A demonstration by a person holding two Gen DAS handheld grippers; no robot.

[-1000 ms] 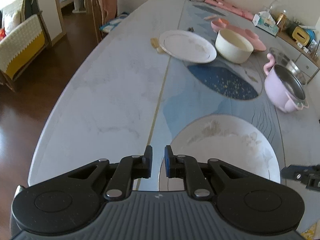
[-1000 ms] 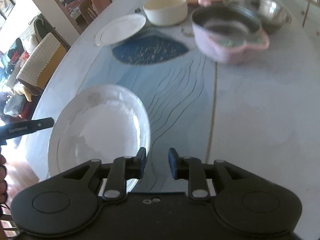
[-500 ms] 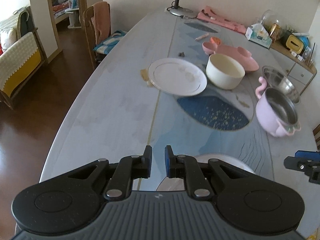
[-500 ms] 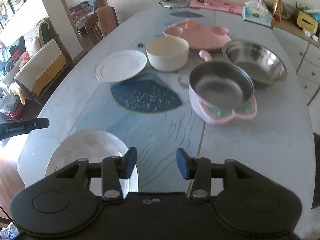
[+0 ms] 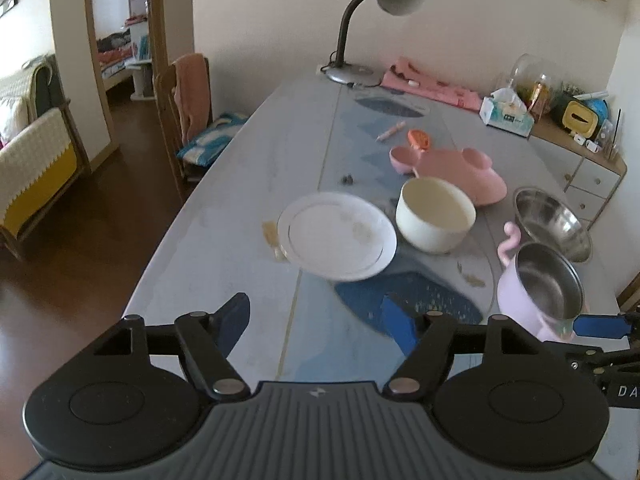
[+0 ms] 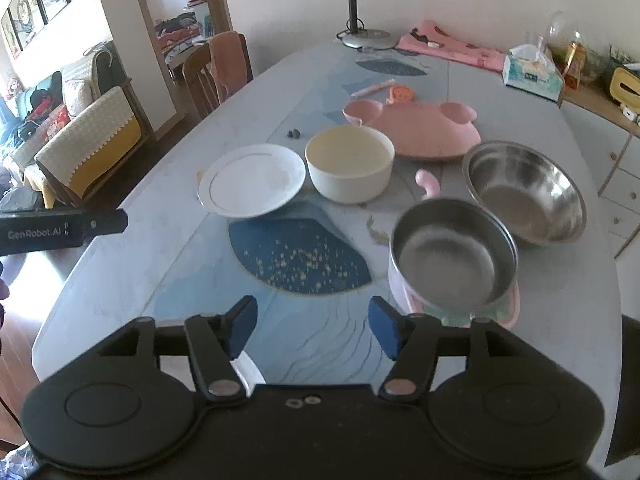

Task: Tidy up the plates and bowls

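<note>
Both grippers, left gripper (image 5: pixel 316 320) and right gripper (image 6: pixel 312 326), empty w/ jaws spread wide. White plate (image 6: pixel 252 185) well ahead of jaws on bench (image 6: pixel 168 248), cream bowl (image 6: pixel 350 163) touching beside it. Approach plate rim low, level.

plate (image 6: pixel 251 180): white, thin gold ring inside the rim
bowl (image 6: pixel 349 163): cream
pot (image 6: pixel 452 262): lilac outside, bare steel inside
steel bowl (image 6: pixel 524 192): silver
pig-shaped tray (image 6: pixel 428 130): pink
table (image 6: pixel 560 304): pale marbled grey, dark blue gold-speckled patch ahead of the tongs
finger pads (image 6: pixel 244 324): blue
</note>
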